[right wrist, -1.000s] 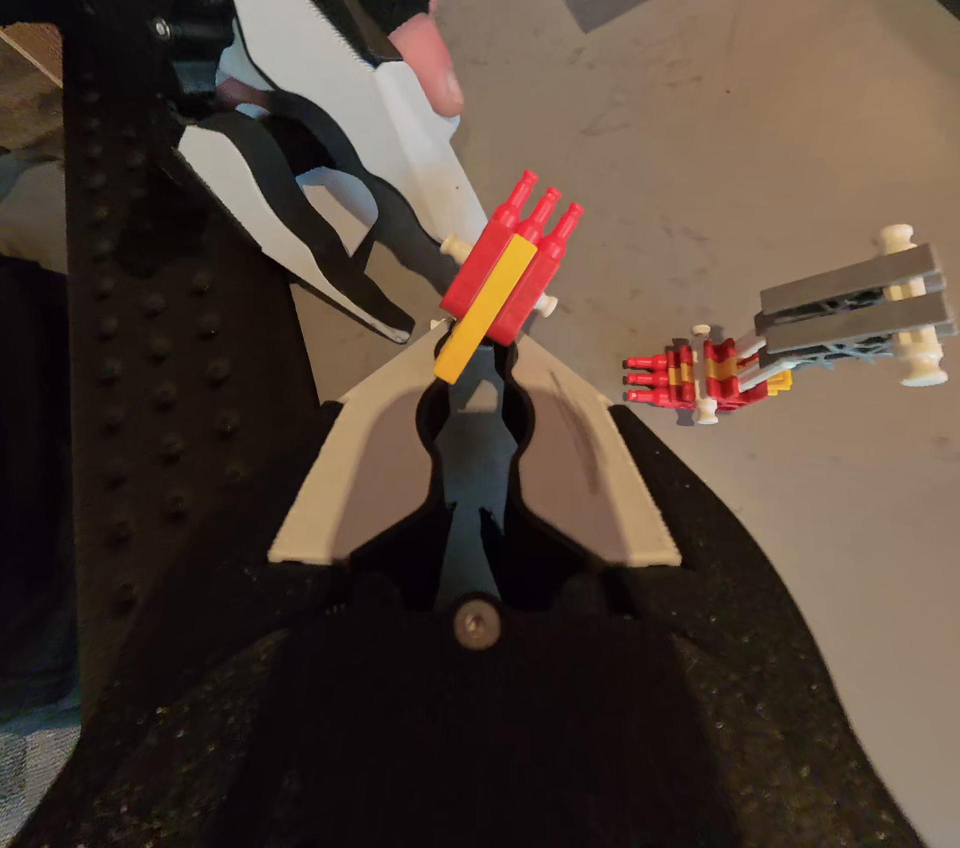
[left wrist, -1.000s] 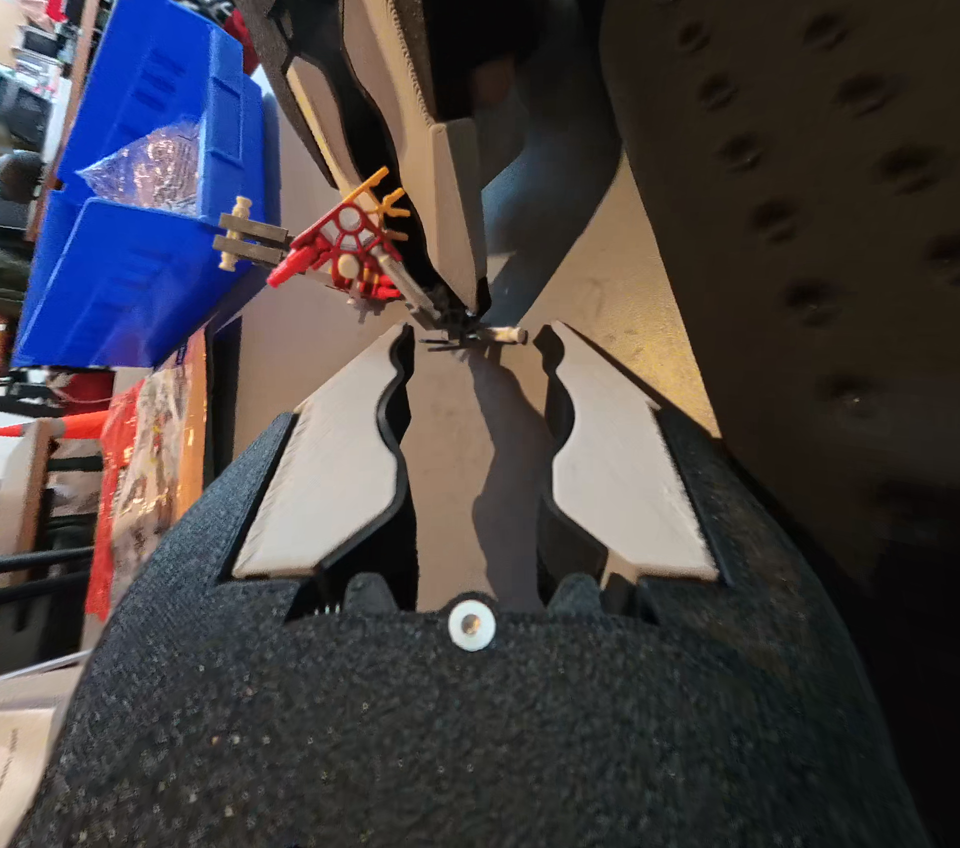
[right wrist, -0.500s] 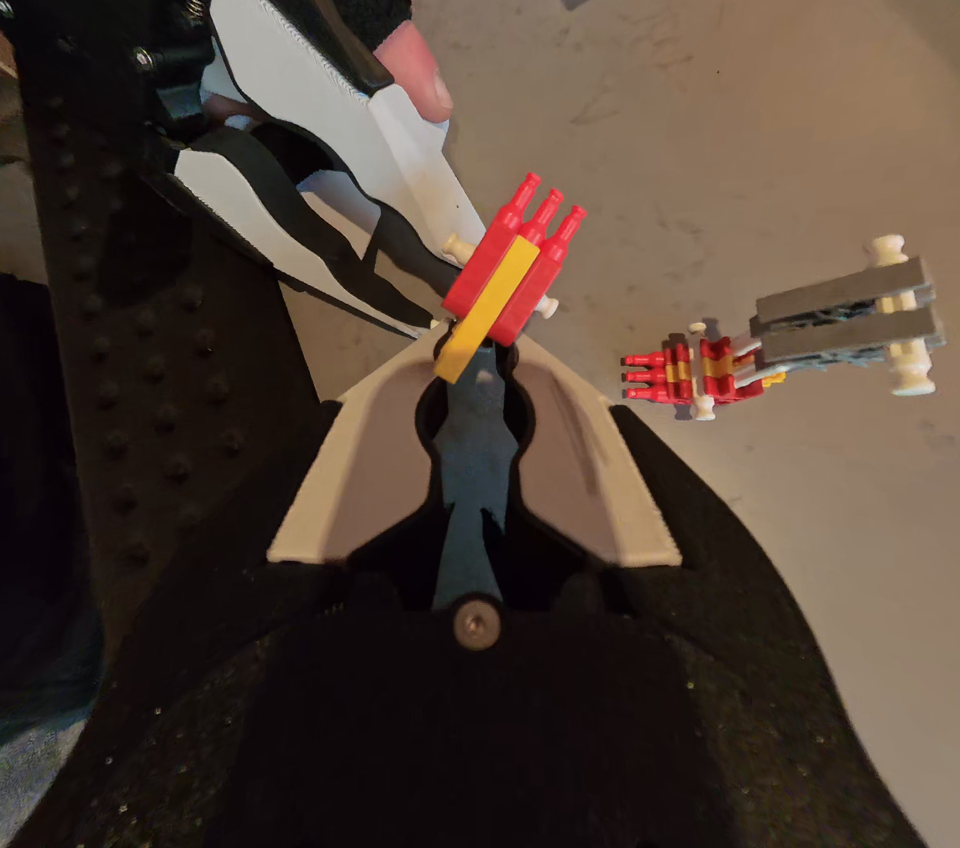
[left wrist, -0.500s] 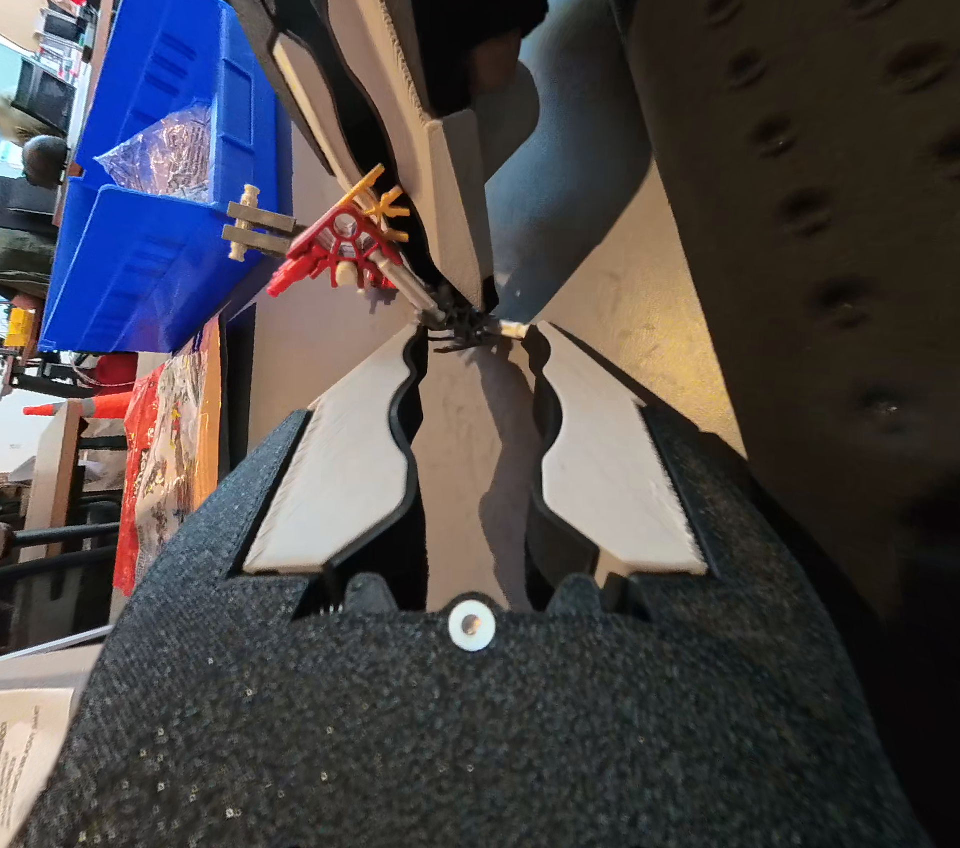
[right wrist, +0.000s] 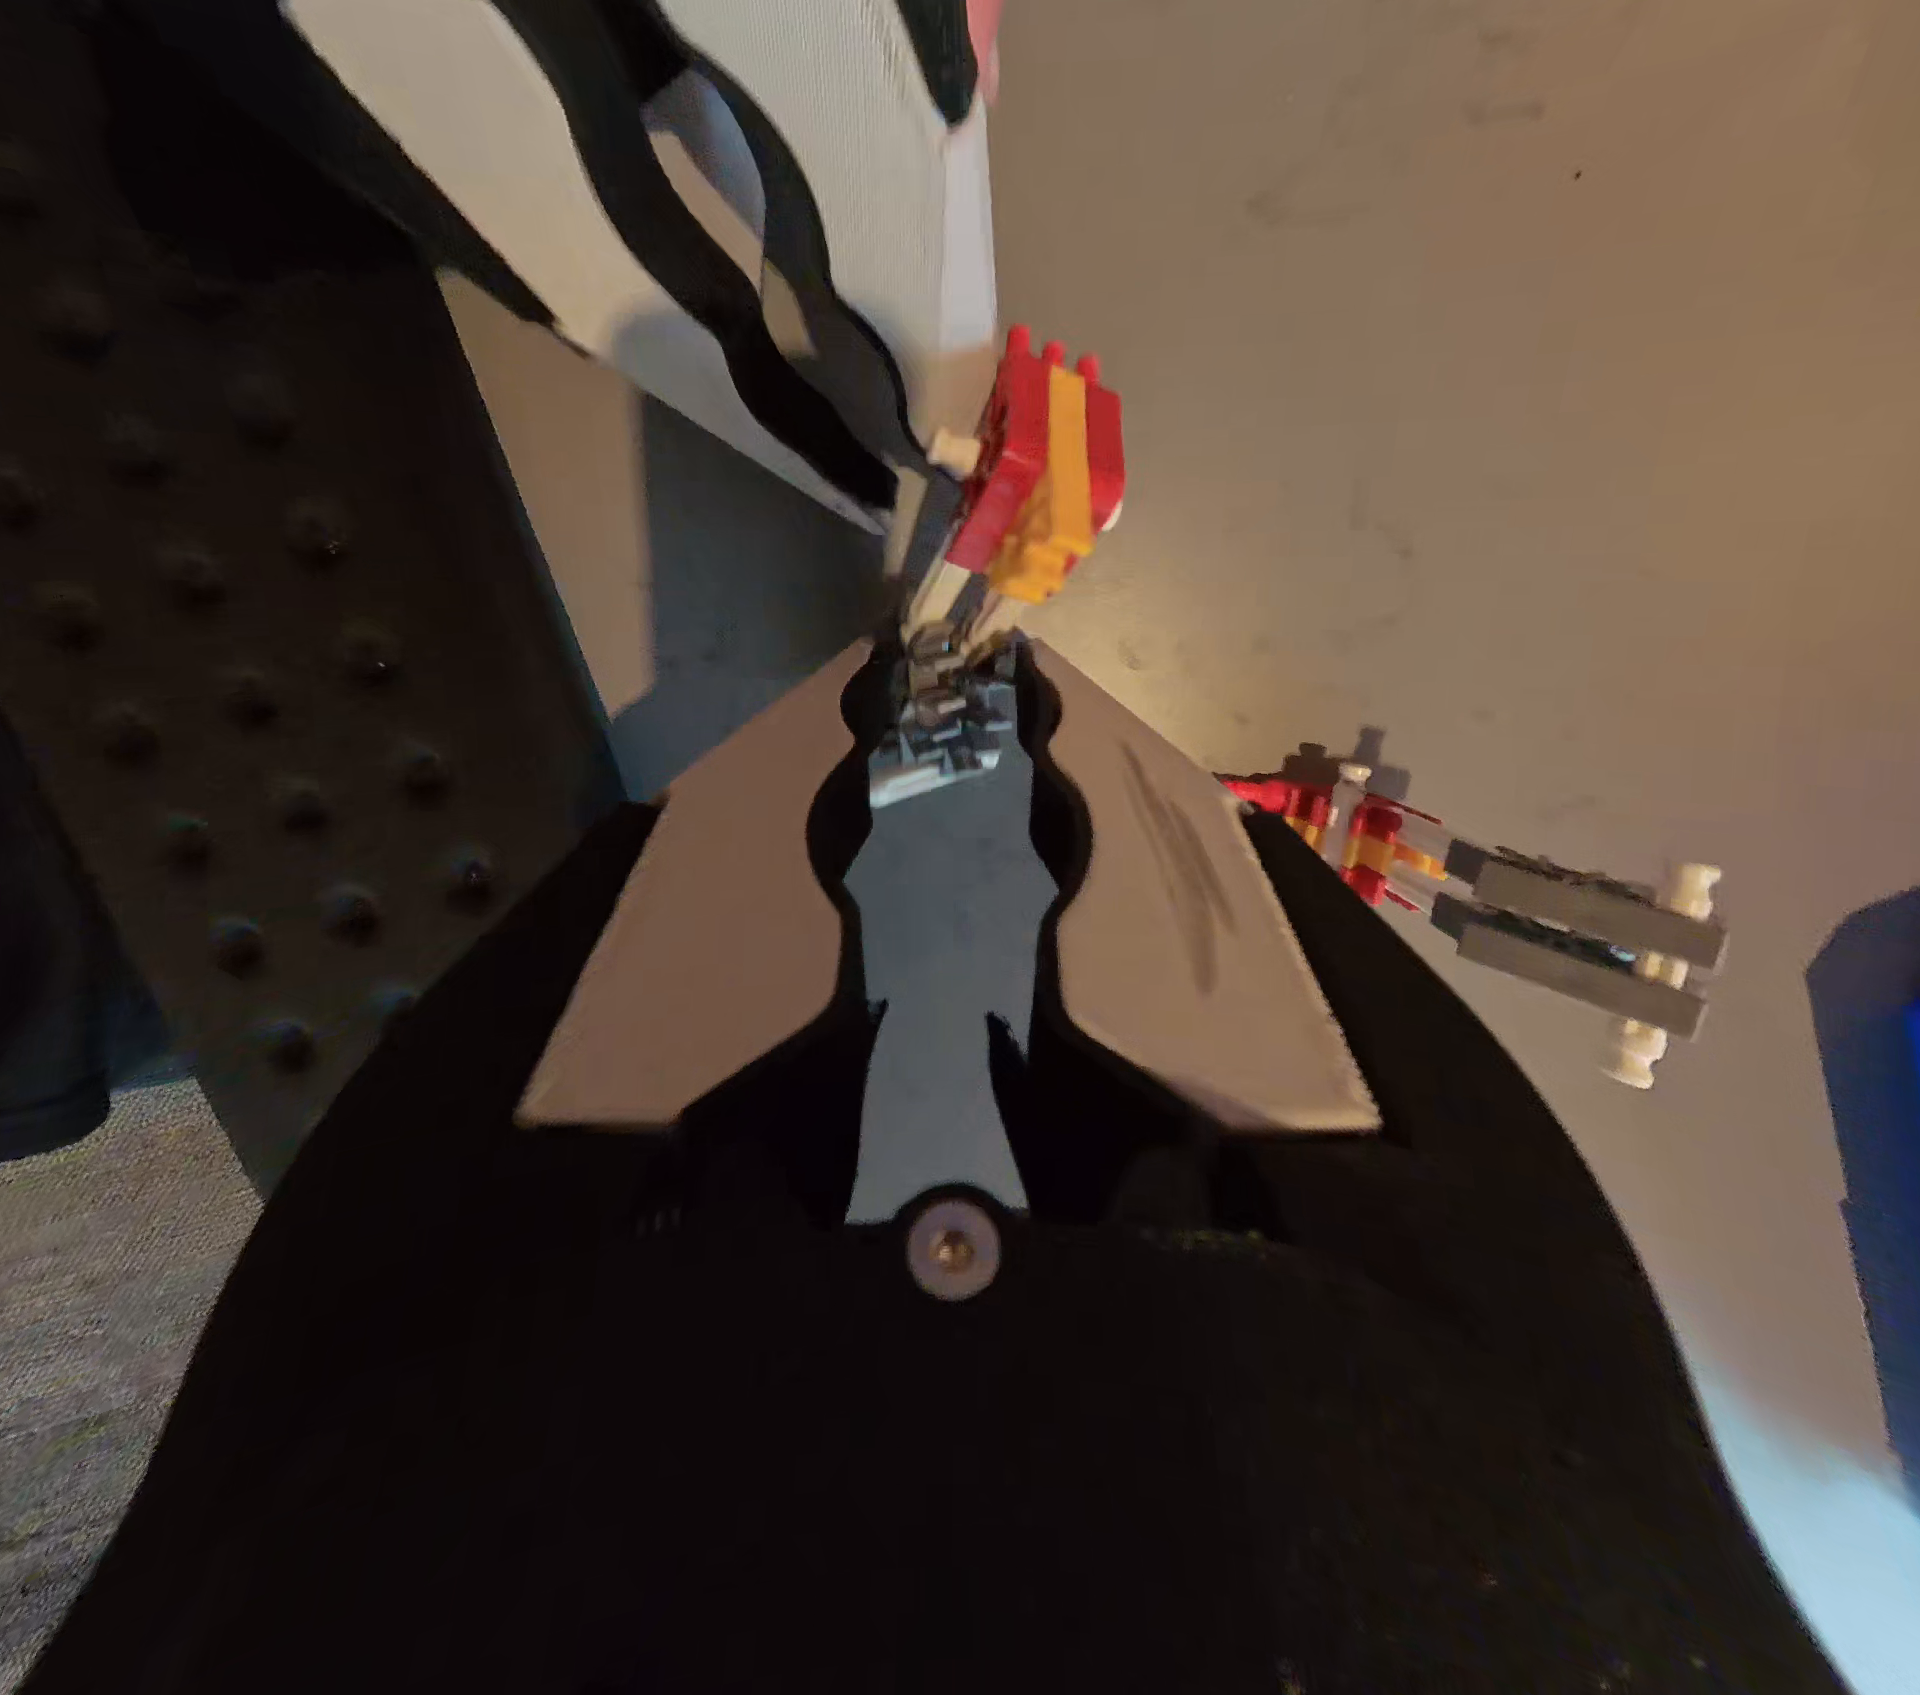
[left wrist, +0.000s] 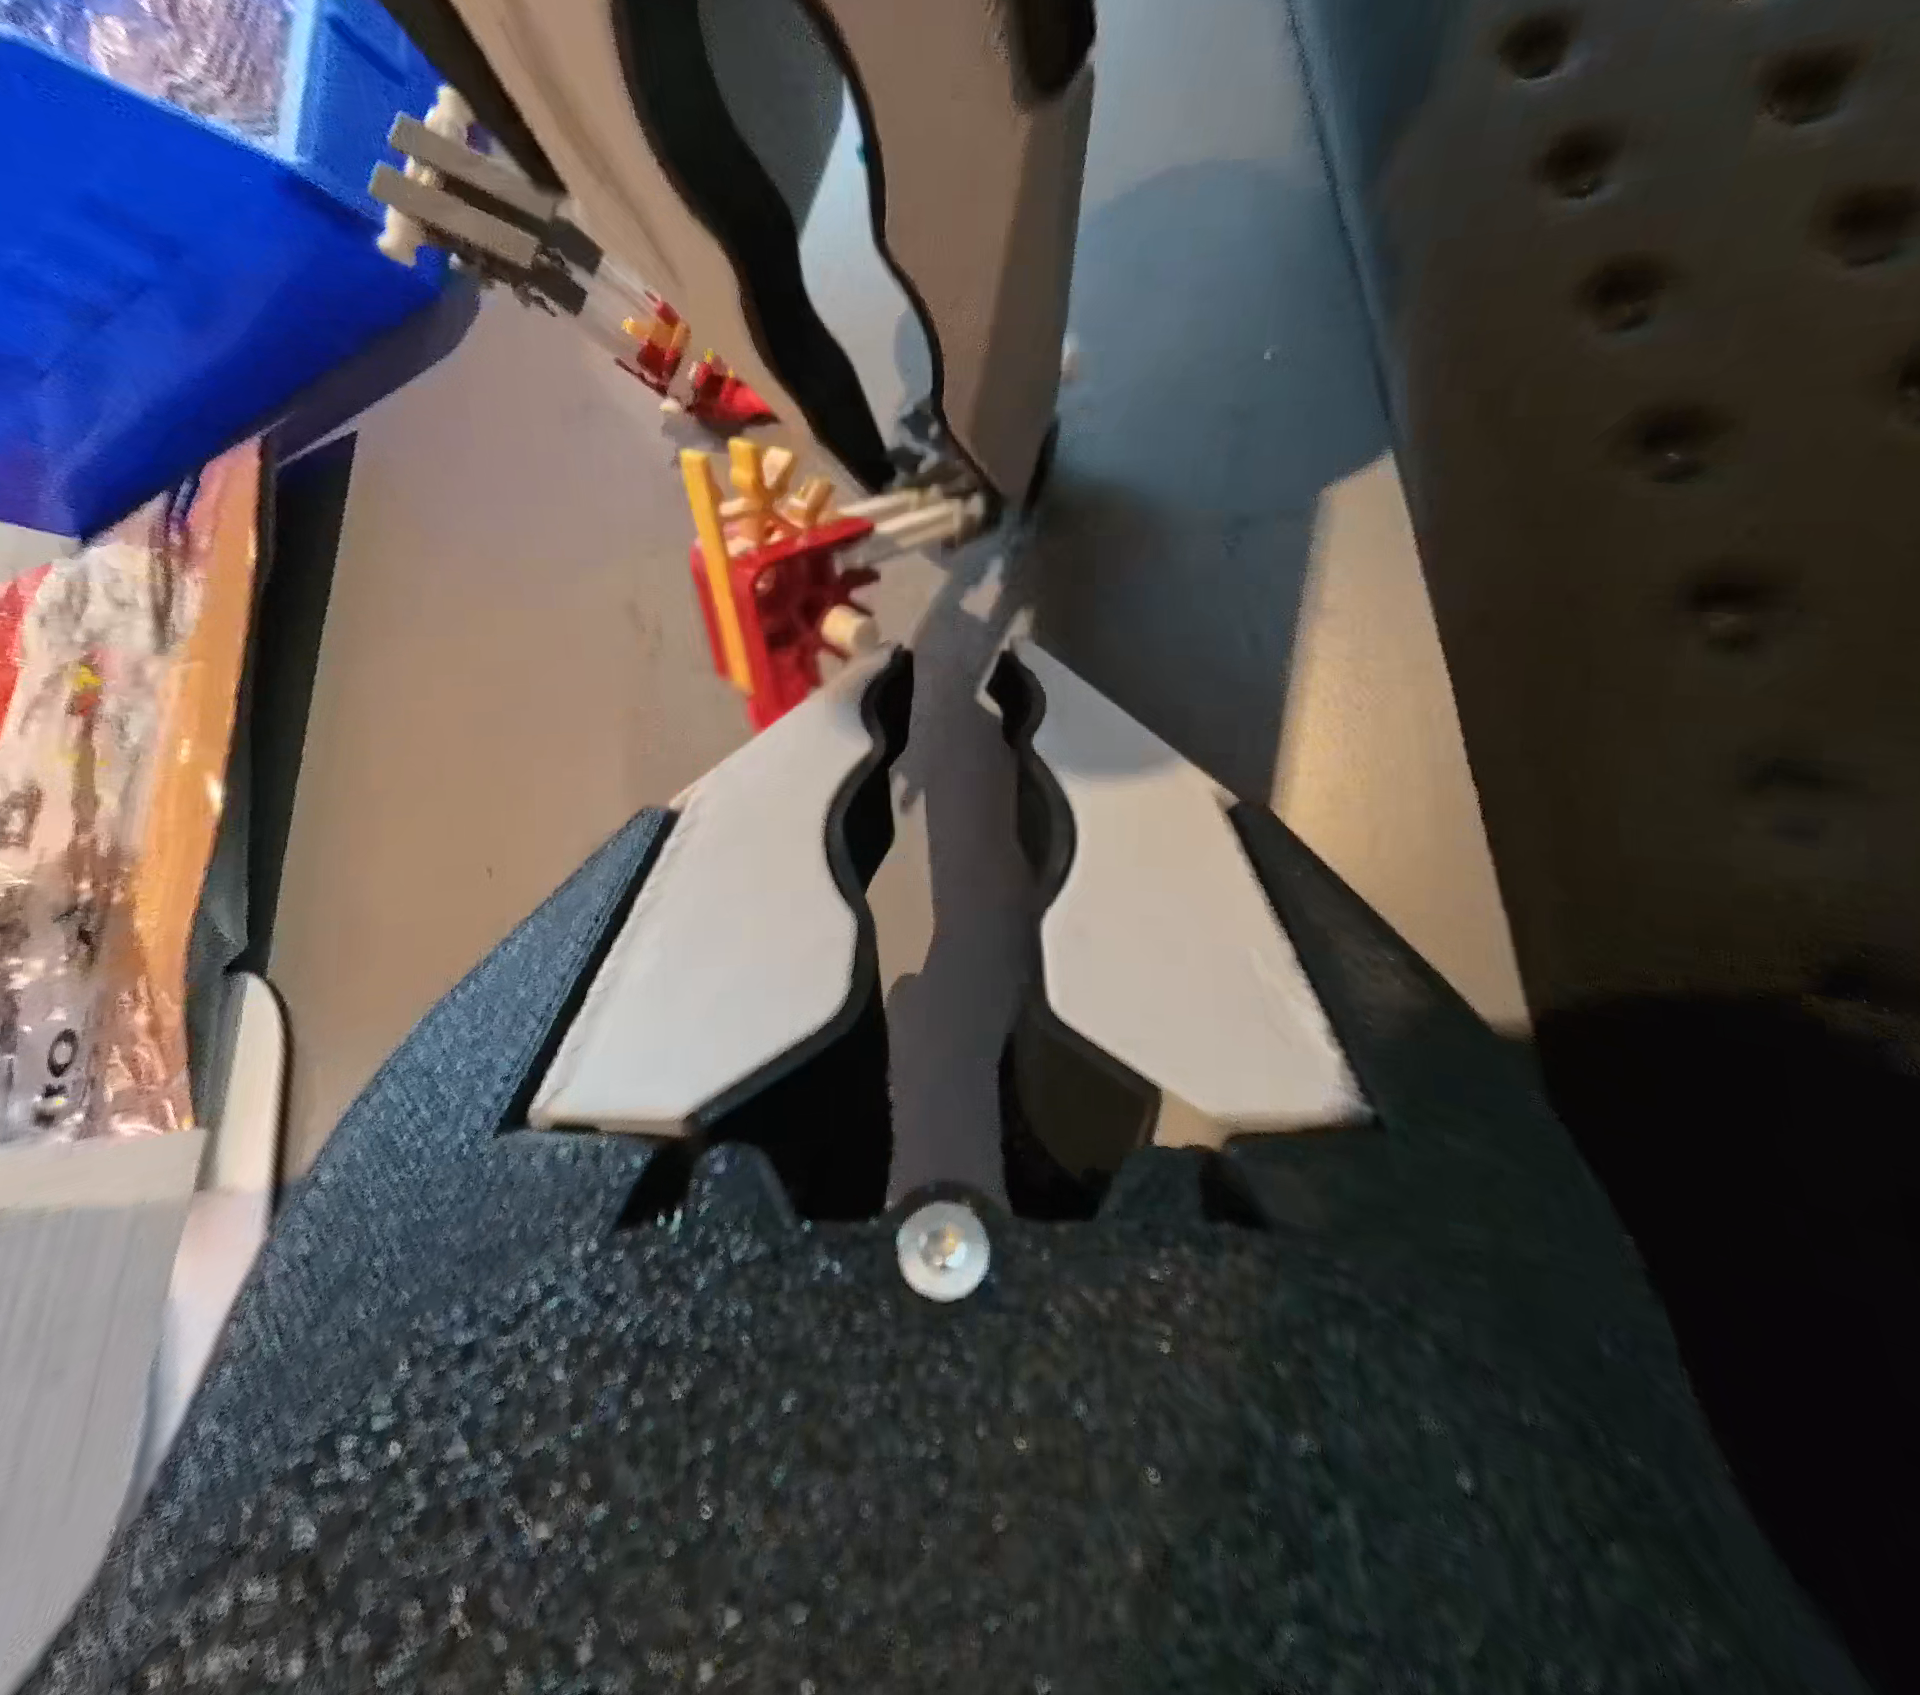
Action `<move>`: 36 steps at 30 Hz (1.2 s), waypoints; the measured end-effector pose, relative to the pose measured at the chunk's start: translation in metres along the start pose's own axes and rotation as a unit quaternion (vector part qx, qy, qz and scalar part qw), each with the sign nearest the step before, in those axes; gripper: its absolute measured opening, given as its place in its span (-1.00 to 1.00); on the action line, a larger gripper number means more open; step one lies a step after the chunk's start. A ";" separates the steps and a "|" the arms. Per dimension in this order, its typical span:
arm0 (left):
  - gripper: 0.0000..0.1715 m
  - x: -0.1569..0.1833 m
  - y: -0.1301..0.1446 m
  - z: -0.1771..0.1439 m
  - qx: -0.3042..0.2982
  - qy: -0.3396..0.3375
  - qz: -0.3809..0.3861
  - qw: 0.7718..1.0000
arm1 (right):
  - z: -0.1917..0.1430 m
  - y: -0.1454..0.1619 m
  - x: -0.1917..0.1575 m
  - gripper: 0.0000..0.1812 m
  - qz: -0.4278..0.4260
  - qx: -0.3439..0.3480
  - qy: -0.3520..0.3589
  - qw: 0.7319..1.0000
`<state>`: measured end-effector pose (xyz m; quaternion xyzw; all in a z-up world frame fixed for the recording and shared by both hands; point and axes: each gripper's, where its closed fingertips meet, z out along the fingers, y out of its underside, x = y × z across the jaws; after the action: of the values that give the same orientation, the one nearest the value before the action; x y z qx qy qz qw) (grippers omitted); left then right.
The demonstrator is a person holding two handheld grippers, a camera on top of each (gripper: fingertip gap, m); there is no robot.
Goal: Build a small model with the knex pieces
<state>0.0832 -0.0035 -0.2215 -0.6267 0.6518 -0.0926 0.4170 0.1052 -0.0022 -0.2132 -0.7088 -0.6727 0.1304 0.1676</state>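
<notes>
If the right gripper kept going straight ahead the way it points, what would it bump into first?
The right gripper, shut on the red and yellow toy piece, points at the left gripper's fingers just beyond. Pushed on, the piece would probably meet those first, though depth is hard to judge. The second toy assembly lies off to the side.

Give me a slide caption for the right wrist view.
Right gripper clamps a red-and-yellow toy assembly beside the left gripper.

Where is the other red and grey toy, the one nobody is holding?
In the right wrist view, the loose toy lies on the table, right of the right tool.
</notes>
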 end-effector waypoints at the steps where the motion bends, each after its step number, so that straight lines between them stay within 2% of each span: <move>1: -0.77 0.002 0.002 -0.003 0.001 0.010 -0.007 1.000 | -0.002 0.001 0.000 -0.72 0.000 0.004 0.001 1.000; 3: -0.74 0.001 0.007 -0.008 -0.001 0.015 -0.019 1.000 | -0.006 0.005 0.000 -0.70 0.003 0.016 0.002 1.000; 7: -0.56 -0.015 0.007 -0.023 0.008 -0.007 -0.031 0.999 | -0.024 0.014 0.002 -0.65 0.022 0.069 0.011 0.997; 11: -0.41 -0.027 -0.017 -0.031 0.023 -0.025 0.033 0.999 | -0.040 0.034 0.004 -0.63 0.071 0.114 0.019 0.991; 14: -0.24 -0.026 -0.039 -0.024 0.028 0.010 0.044 0.999 | -0.035 0.050 0.002 -0.53 0.115 0.134 0.003 0.984; 15: -0.12 -0.024 -0.039 -0.018 0.018 0.036 0.038 0.998 | -0.031 0.052 -0.001 -0.53 0.122 0.140 -0.008 0.983; 16: -0.10 -0.019 -0.038 -0.013 0.007 0.066 0.035 0.997 | -0.028 0.052 -0.004 -0.53 0.125 0.147 -0.012 0.981; 18: -0.20 -0.012 -0.037 -0.004 0.004 0.113 0.043 0.993 | -0.024 0.048 -0.008 -0.53 0.113 0.155 -0.011 0.981; 23: -0.48 -0.002 -0.027 0.021 -0.019 0.165 0.052 0.985 | -0.020 0.040 -0.010 -0.55 0.106 0.169 0.004 0.980; 25: -0.63 0.004 -0.025 0.024 -0.021 0.179 0.059 0.982 | -0.018 0.036 -0.013 -0.66 0.103 0.175 -0.001 0.979; 27: -0.69 0.006 -0.027 0.024 -0.016 0.182 0.054 0.982 | -0.015 0.034 -0.012 -0.75 0.096 0.175 0.009 0.980; 36: -0.76 0.007 -0.027 0.021 0.006 0.107 0.102 0.989 | -0.019 0.034 -0.010 -0.75 0.077 0.204 0.006 0.976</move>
<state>0.1177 -0.0068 -0.2206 -0.5412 0.7525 -0.1202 0.3556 0.1429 -0.0142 -0.2107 -0.7100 -0.5743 0.2734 0.3021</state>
